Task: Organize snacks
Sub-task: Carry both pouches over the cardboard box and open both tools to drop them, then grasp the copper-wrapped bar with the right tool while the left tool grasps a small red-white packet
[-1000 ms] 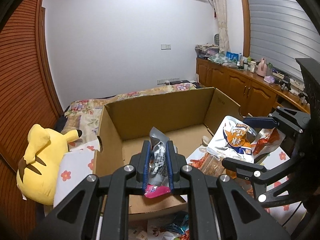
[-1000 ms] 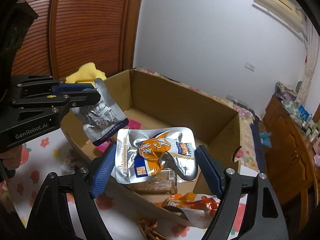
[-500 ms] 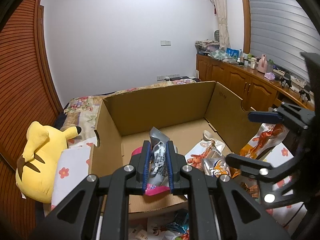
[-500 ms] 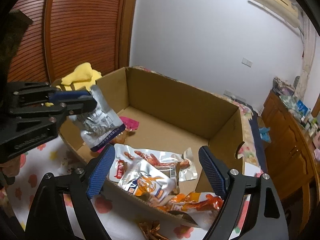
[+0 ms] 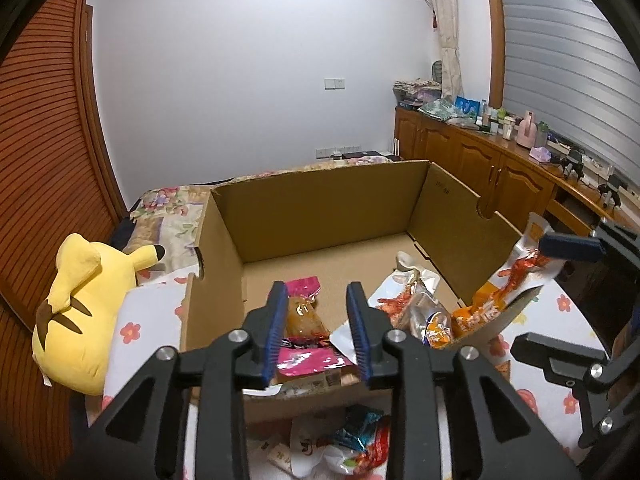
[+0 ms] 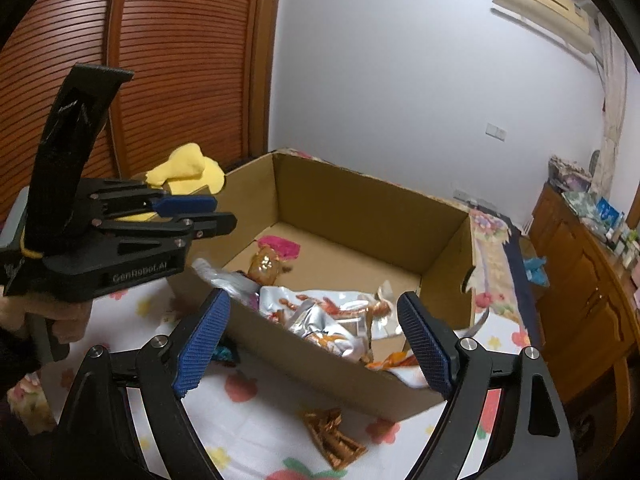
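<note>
Two claws work over one large open brown cardboard box [image 5: 320, 208] that sits on a bed covered by a white sheet with red flower prints [image 6: 248, 412]. Left of the box in the left wrist view lies a yellow plush toy with black-tipped ears [image 5: 76, 304]; a brown wooden cabinet [image 5: 480, 160] runs along the far right wall.

Inside the box, near its front wall, the snacks are piling up: a heap of silver and orange foil snack bags [image 6: 332, 320] towards the right, and a pink-ended packet with a clear amber middle [image 5: 304, 320] towards the left. The silver packet the left claw was pinching half a second ago is out of its grip and lies against the near left part of the box [image 6: 228, 282].

The left claw [image 5: 318, 328] has just been opening its jaws; they now stand apart with nothing pressed between them, hanging above the pink-ended packet. The right claw [image 6: 316, 344] is spread wide and empty over the near wall of the box.

That makes another snack delivered. Outside the box some remain: a small crinkled bronze wrapper [image 6: 332, 436] on the sheet in front, and a teal and red packet cluster [image 5: 356, 436] below the near wall, likely next for collection
</note>
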The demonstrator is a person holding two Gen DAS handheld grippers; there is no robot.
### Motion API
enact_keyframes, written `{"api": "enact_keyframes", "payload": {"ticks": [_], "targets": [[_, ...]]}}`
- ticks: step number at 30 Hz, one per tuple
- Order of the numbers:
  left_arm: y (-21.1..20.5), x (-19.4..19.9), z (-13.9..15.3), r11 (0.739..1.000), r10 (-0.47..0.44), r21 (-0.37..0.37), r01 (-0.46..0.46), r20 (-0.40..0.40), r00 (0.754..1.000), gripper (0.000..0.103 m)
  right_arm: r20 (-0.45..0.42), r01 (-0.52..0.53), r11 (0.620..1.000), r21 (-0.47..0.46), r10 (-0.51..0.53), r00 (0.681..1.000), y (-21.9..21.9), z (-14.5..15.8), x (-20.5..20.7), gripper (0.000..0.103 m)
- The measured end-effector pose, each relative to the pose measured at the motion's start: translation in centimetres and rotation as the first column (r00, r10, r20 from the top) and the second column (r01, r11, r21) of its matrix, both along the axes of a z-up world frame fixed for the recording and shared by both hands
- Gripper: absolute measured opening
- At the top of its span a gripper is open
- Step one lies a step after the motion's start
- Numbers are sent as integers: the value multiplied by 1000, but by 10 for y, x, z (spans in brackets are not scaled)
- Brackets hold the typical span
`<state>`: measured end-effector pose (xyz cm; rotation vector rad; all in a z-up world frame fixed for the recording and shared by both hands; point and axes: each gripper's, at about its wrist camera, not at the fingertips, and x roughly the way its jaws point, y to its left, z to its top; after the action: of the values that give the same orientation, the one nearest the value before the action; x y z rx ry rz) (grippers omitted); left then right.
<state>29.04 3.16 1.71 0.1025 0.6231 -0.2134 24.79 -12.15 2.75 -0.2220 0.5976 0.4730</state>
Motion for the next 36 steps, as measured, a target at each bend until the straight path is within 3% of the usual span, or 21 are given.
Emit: {"api": "enact_keyframes", "payload": {"ticks": [7, 20, 24, 26, 31, 36], "targets": [[7, -35, 7, 1000, -17, -19, 17, 9, 1000, 42, -2, 0, 999, 38, 0, 1000, -13, 0, -31, 87], [16, -102, -23, 999, -33, -35, 33, -15, 999, 44, -62, 39, 998, 55, -35, 997, -39, -33, -72, 86], [18, -115, -37, 998, -46, -43, 45, -43, 998, 45, -96, 48, 998, 45, -43, 994, -42, -50, -72, 84], [16, -119, -46, 997, -71, -33, 69, -69, 995, 52, -115, 52, 998, 22, -49, 992, -41, -61, -68, 81], [12, -125, -63, 997, -80, -12, 79, -88, 993, 59, -157, 70, 998, 5, -68, 985, -46, -79, -48, 78], [14, -125, -74, 997, -72, -15, 71, -108, 991, 60, -196, 73, 997, -14, -75, 978, -44, -96, -29, 73]]}}
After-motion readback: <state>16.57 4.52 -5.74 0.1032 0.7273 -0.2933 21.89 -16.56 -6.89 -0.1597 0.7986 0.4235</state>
